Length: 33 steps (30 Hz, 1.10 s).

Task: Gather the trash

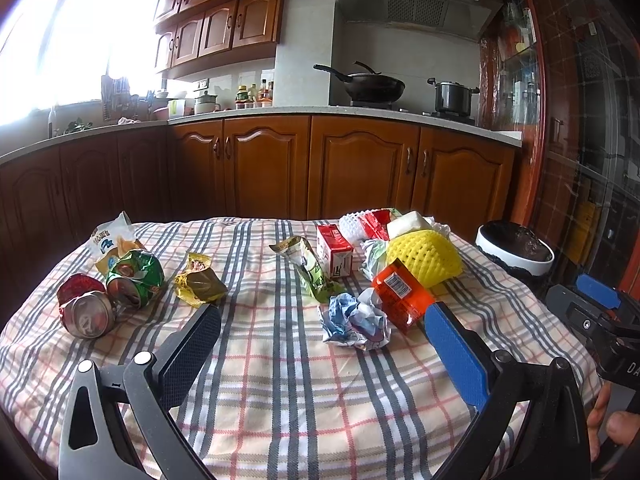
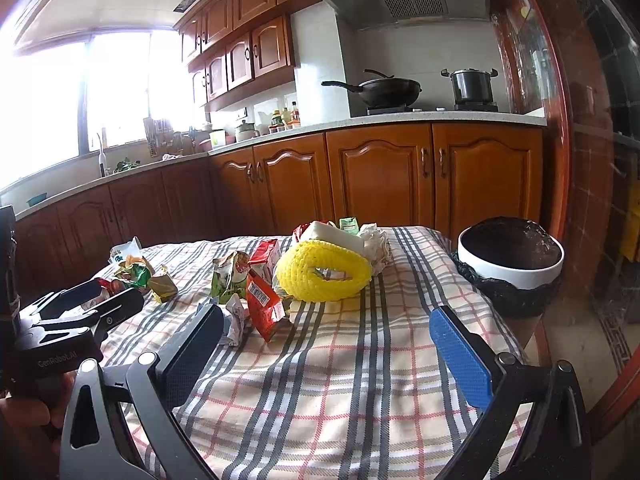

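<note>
A: Trash on the plaid cloth-covered counter, by material. Crushed red aluminium can, open end toward the lens, touching a crumpled green foil packet. Behind them a white-and-yellow plastic snack bag. Alone, a scrunched olive-yellow foil wrapper.

B: Centre and right cluster?

A: Twisted green-and-white plastic sachet beside an upright small red-and-white paper carton. Nearest the lens, a balled blue-and-white paper wad touching a glossy red-orange barcode packet. Behind that, a yellow foam mesh fruit sleeve, ribbed and looped open in the right wrist view. At the far edge, a white foam net and a pale rectangular block.

B: Claws?

A: Left claw spread wide, one black textured pad and one blue pad, nothing between them; the paper wad lies just ahead of the gap. Right claw likewise released, over bare cloth near the packet.

B: Bin?

A: Round white bin with black plastic liner, off the counter's right edge.

B: Room?

A: Kitchen. Brown wooden cabinets, pale worktop, steel range hood, black wok and dark lidded pot on the stove. Window at left is blown out.
</note>
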Each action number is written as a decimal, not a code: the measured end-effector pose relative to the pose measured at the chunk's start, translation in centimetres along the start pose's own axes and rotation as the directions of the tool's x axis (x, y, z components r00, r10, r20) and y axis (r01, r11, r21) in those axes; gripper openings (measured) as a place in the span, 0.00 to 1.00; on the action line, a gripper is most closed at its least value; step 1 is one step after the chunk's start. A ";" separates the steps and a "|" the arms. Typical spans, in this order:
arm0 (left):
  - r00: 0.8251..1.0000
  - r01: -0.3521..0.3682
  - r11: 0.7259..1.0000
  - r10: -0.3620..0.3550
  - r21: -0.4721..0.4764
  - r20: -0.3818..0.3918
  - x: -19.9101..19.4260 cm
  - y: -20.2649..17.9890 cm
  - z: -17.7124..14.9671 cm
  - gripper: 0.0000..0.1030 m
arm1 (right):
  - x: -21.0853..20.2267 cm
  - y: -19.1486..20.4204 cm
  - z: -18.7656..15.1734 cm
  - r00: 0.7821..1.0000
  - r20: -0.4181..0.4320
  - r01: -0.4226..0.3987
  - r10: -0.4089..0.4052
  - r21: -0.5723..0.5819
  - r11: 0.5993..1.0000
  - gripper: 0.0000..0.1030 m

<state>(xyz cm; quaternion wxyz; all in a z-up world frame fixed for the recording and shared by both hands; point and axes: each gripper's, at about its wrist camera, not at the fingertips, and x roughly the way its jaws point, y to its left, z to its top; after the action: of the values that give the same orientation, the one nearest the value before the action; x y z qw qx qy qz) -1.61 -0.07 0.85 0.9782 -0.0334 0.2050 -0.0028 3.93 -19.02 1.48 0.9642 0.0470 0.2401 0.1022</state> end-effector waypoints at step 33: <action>0.942 0.093 0.993 -0.111 -0.071 -0.316 10.9 2.5 1.9 0.79 | 10.3 0.0 0.2 0.924 -0.277 -0.222 0.262 0.169 0.960 0.59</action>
<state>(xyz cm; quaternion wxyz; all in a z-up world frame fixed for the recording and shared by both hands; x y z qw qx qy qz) 9.14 2.34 -1.99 0.9293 -0.0700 0.3587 -0.0532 12.92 -16.75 -3.01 0.8917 0.1252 0.3808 0.2101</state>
